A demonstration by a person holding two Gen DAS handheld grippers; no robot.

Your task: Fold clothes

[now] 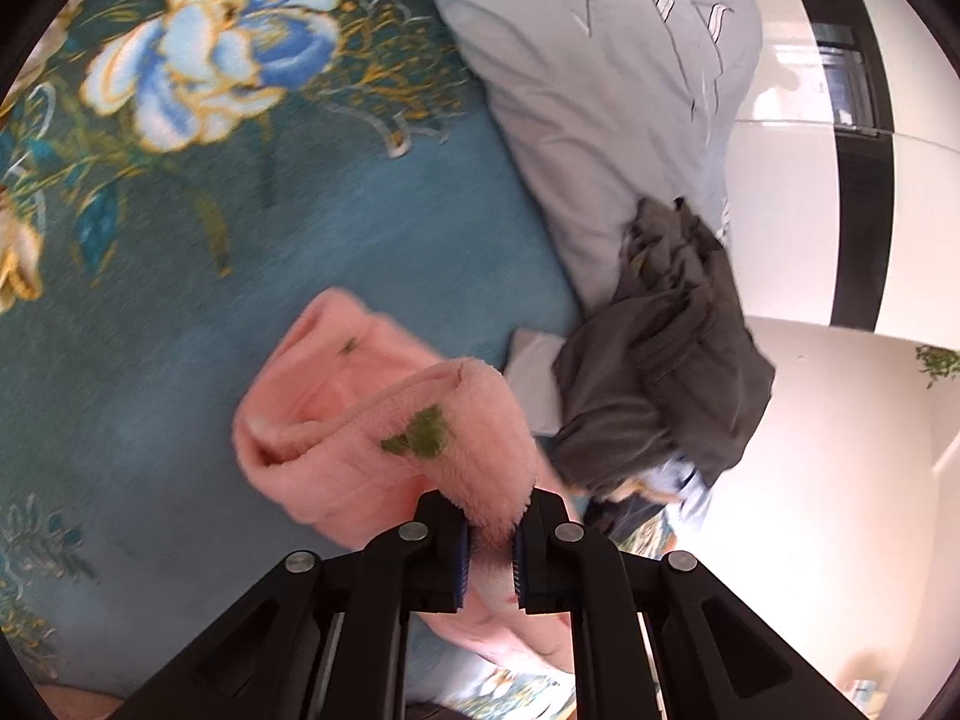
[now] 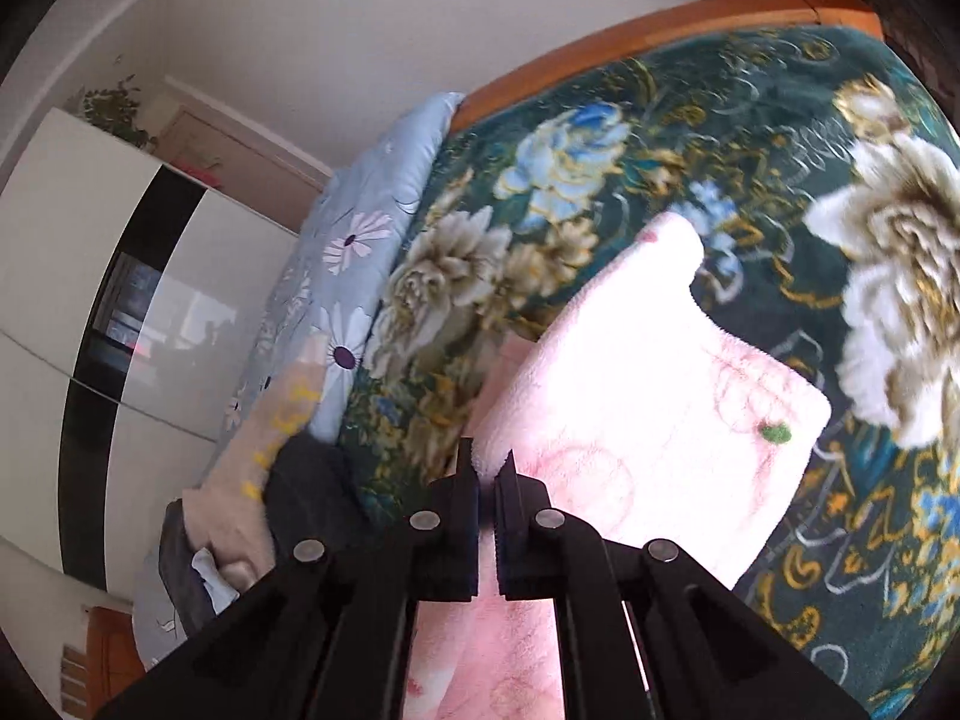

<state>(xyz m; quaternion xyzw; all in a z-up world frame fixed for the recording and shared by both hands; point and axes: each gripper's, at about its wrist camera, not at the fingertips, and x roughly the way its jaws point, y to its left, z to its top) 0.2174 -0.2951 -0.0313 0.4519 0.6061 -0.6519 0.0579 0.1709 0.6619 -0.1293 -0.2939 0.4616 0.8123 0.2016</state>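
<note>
**Both grippers gripping a pink fleece garment over a floral bed**

I am looking along my left gripper [image 1: 489, 531]. Its two black fingers [image 1: 441, 546] are closing tightly on a thick fold of the pink fleece garment [image 1: 384, 414], with only the pinched cloth filling the narrow gap between them. The garment is bunching into a soft roll just ahead of the fingers, showing a small green patch on its surface, and it is lying on the teal floral blanket [image 1: 198, 276] that is covering the bed.

Just to the right of the pink garment, a crumpled dark grey garment [image 1: 654, 372] is sitting in a heap, resting against a pale grey-blue quilt [image 1: 600, 102] that is running along the far side of the bed. A glossy white wardrobe [image 1: 786, 192] with a black stripe is standing beyond the bed's edge.

Through the right wrist camera, my right gripper [image 2: 487, 474] is holding its fingers almost together, with a thin slit between the tips. The pink garment's edge is sitting right at those tips and its cloth is passing below them, so they appear to be pinching it. From here the garment [image 2: 648, 372] is spreading flat and brightly lit across the blanket [image 2: 780, 138]. To the left, a blue daisy-print quilt [image 2: 360, 222] is lining the bed beside the wooden headboard [image 2: 660, 24], and a pile of beige and dark clothes [image 2: 252, 480] is lying near its lower end.
</note>
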